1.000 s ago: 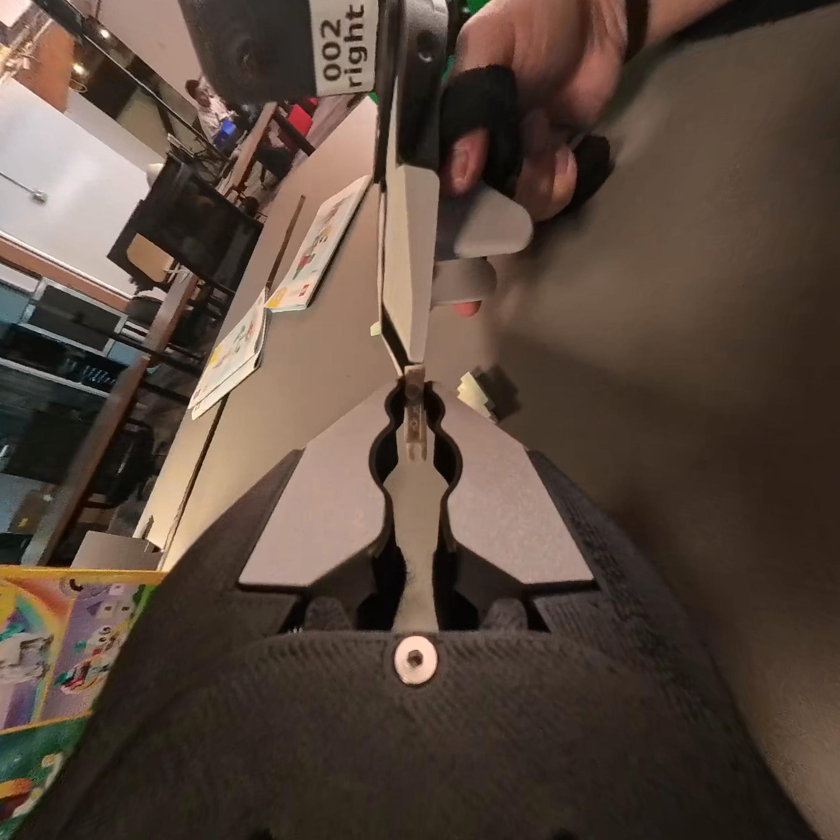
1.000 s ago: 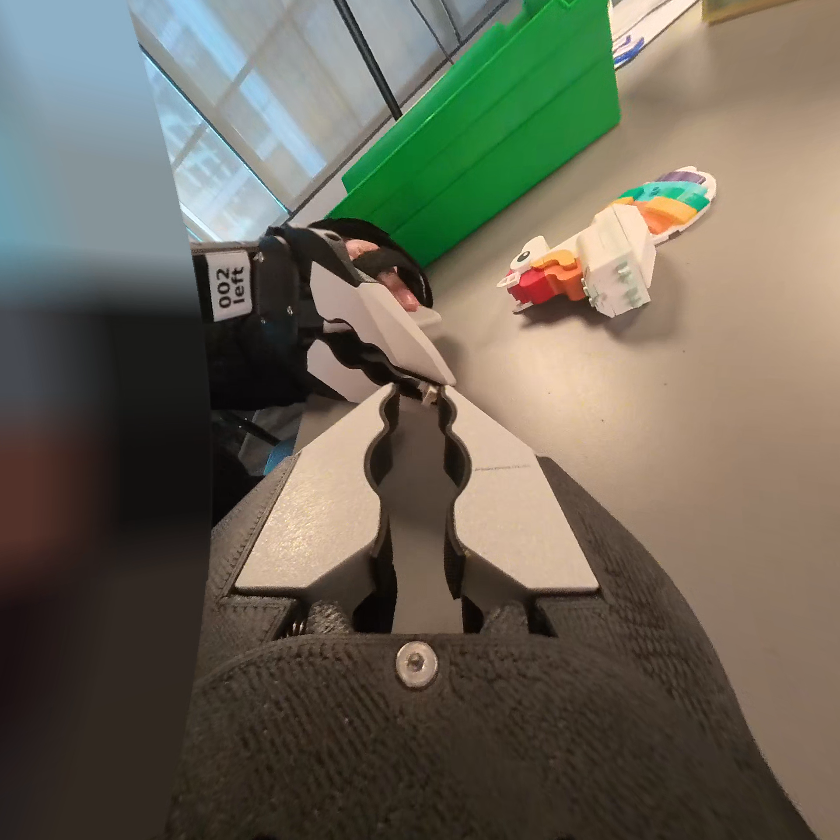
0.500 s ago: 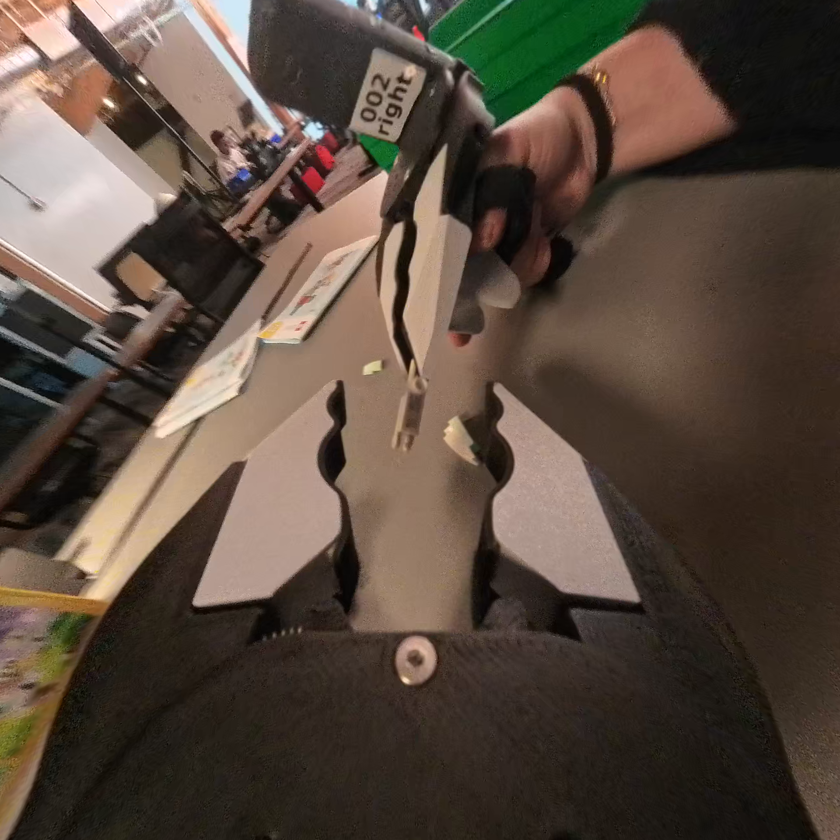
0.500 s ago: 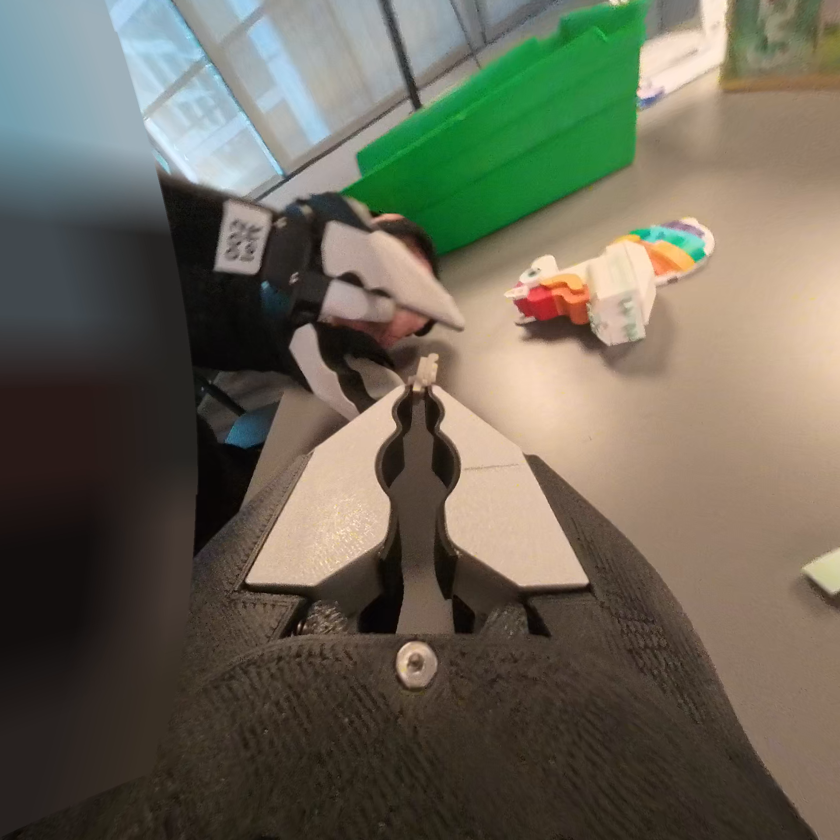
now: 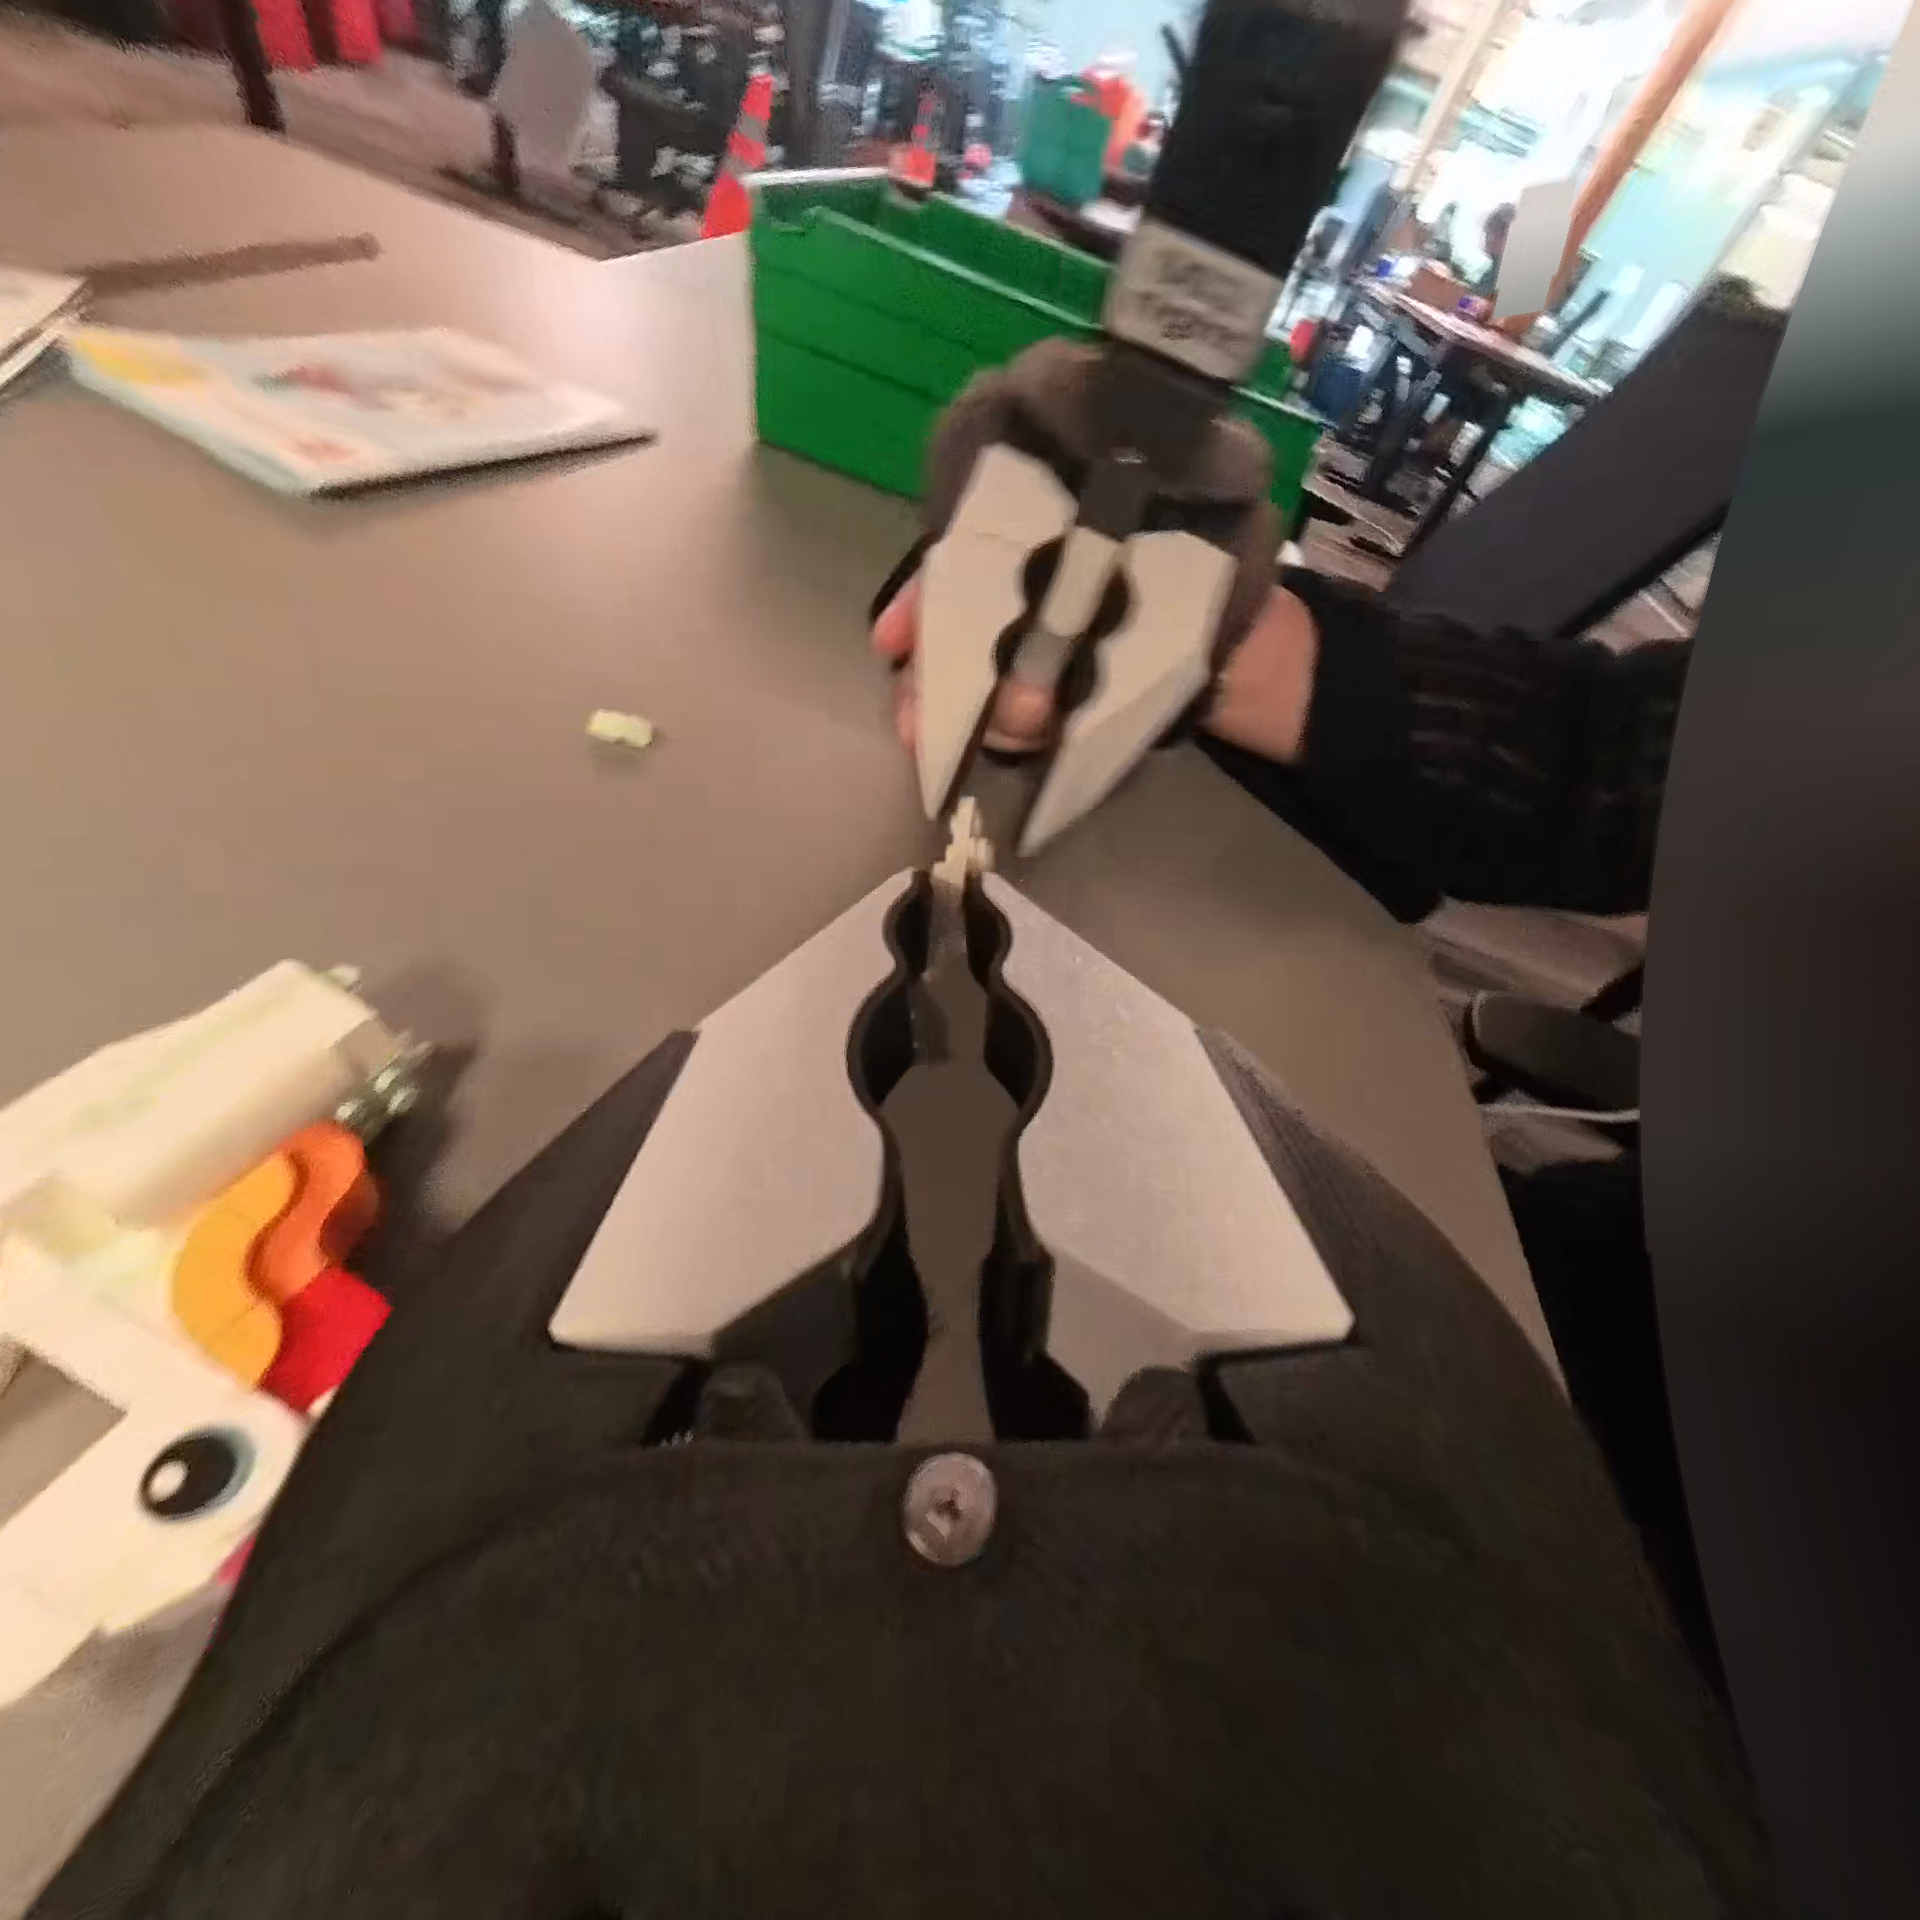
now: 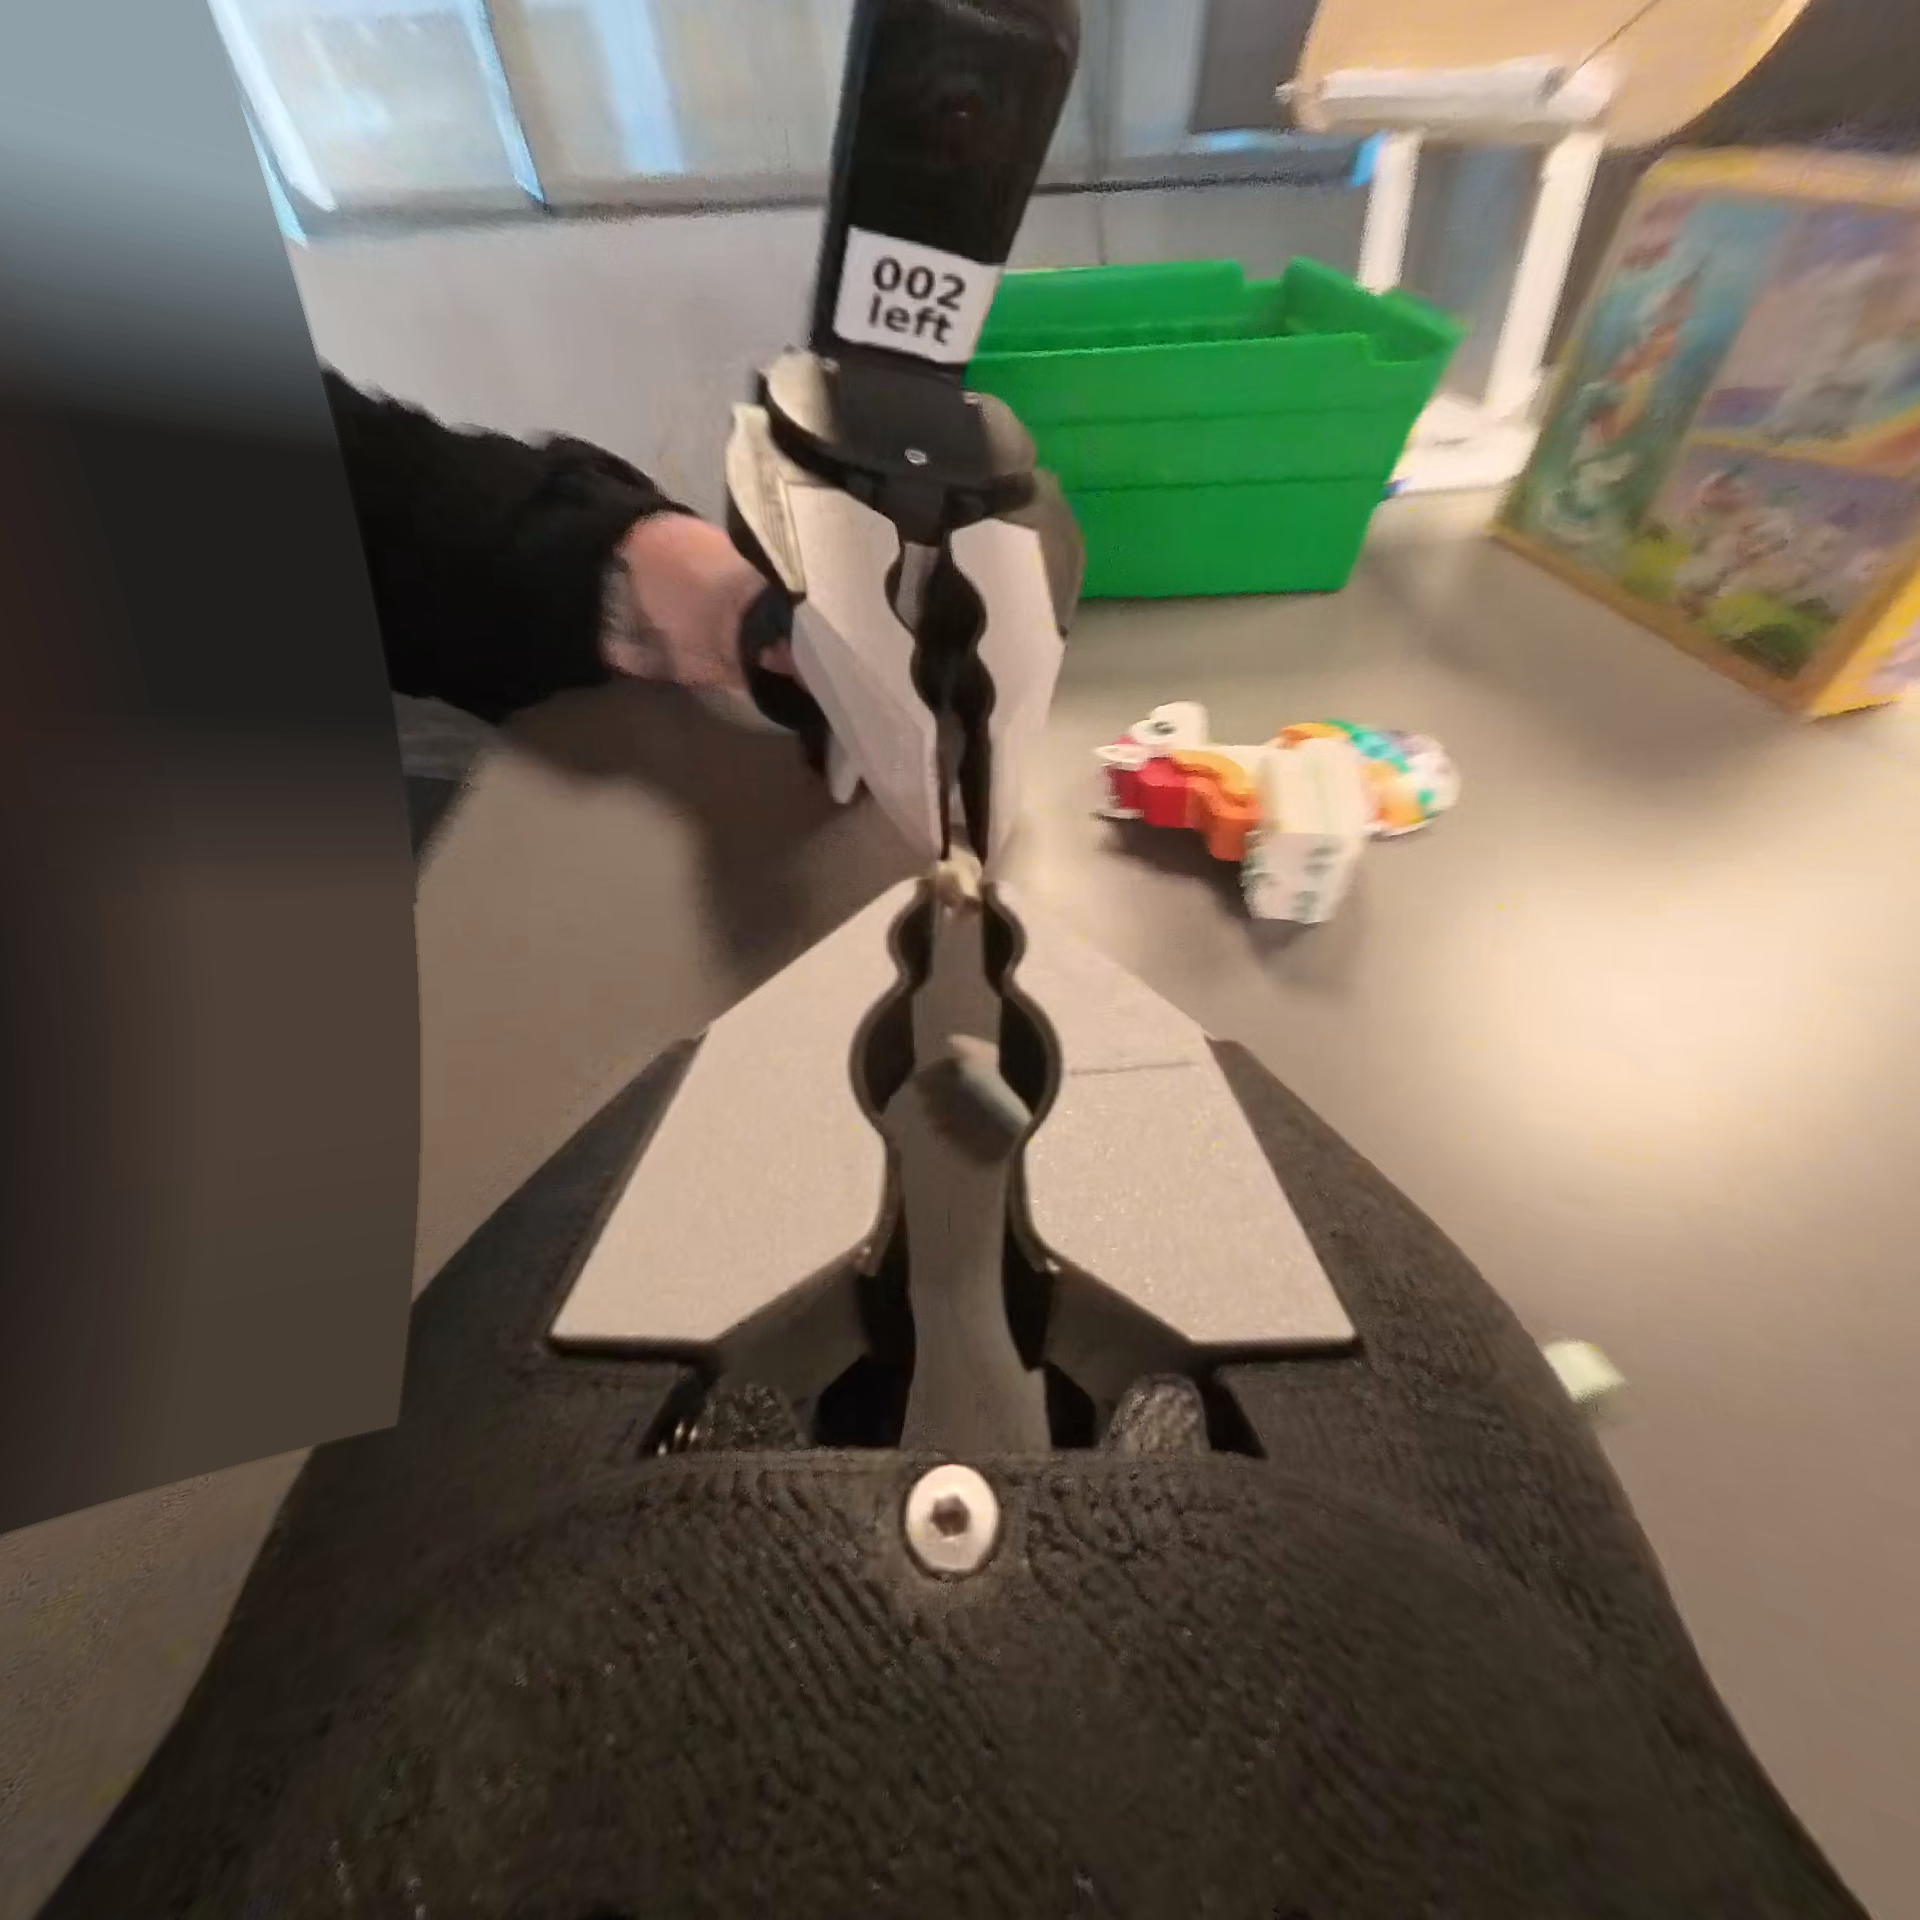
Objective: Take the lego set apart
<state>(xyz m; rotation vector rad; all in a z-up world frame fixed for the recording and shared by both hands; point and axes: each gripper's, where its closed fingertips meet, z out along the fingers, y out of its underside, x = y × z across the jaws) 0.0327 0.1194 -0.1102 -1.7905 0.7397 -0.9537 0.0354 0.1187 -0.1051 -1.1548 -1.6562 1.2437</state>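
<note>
The left gripper [image 5: 951,883] is pinching a small cream piece [image 5: 964,836] at its tips, its jaws drawn together on it, above the table [image 5: 312,675]. The right gripper [image 6: 956,899] is meeting it nose to nose. In the left wrist view its jaws are standing slightly apart around the piece's far end, and I cannot tell whether they are actually gripping it. It looks as if the piece is being handed over or pulled into smaller parts.

At 8 o'clock in the left wrist view, the model [image 5: 187,1195] is lying on its side just beside the left gripper. Its white body, eye and red, orange and yellow curves are all joined. In the right wrist view it is lying at 2 o'clock, with a multicoloured tail end attached.

Farther out, one loose bit [image 5: 620,727] is lying at 11 o'clock. Another pale bit [image 6: 1579,1366] is showing at 4 o'clock in the right wrist view.

Beyond those, a booklet [image 5: 343,405], a green bin [image 5: 883,332] and a printed box [image 6: 1745,436] are sitting at the back.

Judging by this, the task is only beginning: a few small parts are off, and the bulk of the model is waiting to be taken apart.
</note>
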